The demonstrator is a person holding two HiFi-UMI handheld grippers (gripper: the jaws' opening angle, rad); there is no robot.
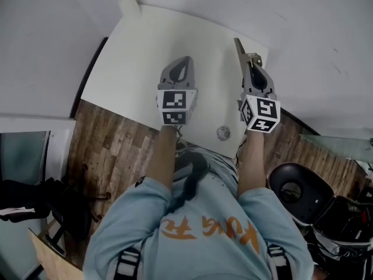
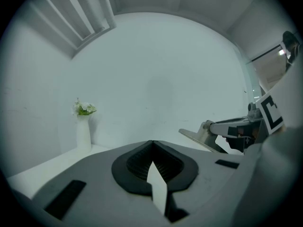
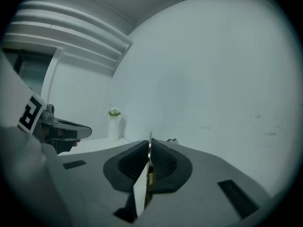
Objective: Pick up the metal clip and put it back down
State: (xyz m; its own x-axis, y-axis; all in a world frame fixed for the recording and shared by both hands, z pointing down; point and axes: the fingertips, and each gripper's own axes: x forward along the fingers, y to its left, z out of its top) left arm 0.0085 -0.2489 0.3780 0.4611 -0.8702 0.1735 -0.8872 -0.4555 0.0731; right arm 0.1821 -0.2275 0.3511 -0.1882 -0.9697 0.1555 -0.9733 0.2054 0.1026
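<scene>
Clamping the clip by its end in my right gripper, upper right, left gripper closed empty, I could let it twist loose and fall.

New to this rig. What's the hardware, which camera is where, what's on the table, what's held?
No robot: a person holds a two-jaw gripper in each hand. The head view looks down from a camera on the person's head; the other two views come from cameras riding on the grippers, looking along their jaws. The left gripper is shut and empty. The right gripper is shut on the metal clip, held over the white table. On the table stand a white vase with flowers at the far edge and a small round object near the person; I cannot tell what it is.
</scene>
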